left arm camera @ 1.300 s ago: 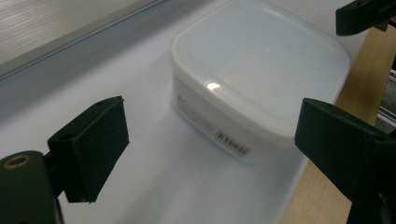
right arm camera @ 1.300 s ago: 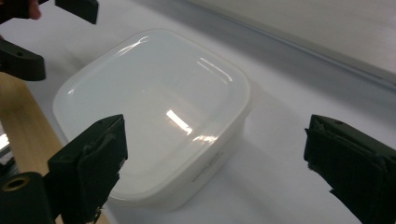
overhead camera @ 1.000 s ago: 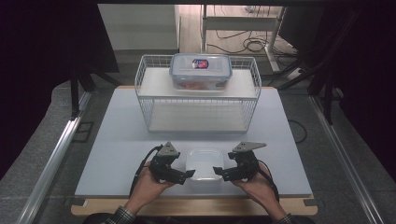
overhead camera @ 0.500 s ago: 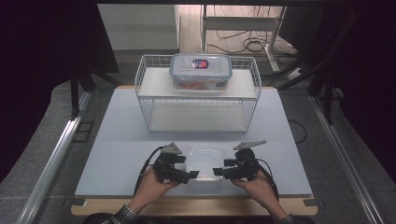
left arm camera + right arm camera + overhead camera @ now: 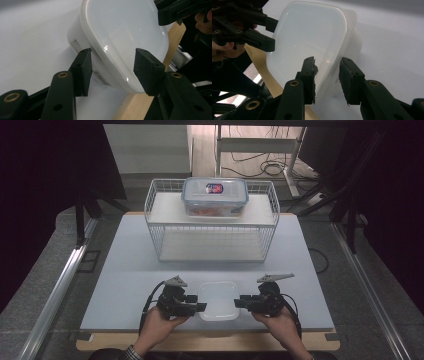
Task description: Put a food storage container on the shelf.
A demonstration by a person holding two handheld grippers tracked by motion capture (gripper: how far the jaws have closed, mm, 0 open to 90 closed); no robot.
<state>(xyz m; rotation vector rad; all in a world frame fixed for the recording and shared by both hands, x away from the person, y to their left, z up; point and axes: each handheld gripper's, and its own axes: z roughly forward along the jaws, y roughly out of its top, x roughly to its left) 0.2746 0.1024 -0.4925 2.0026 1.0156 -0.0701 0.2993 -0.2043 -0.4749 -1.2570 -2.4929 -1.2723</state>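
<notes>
A white lidded plastic container [image 5: 218,300] sits near the table's front edge, between the two grippers. My left gripper [image 5: 200,307] is at its left side. In the left gripper view the jaws stand wide open around the container's [image 5: 120,32] rim, one by the labelled wall and one over the lid, with the gripper [image 5: 112,72] not clamping. My right gripper [image 5: 240,302] is at the container's right side. In the right gripper view its jaws are narrow, pinching the rim of the container [image 5: 312,37], and the gripper [image 5: 327,78] touches lid and wall.
A white wire rack [image 5: 155,227] stands at the back of the table, with a clear box with a blue-rimmed lid [image 5: 215,195] on its top shelf. The wooden table edge [image 5: 210,342] runs just behind the hands. A metal rail [image 5: 60,290] lies at the left.
Both grippers have moved slightly toward the person and inward onto the container's sides; the container sits a little nearer the front edge.
</notes>
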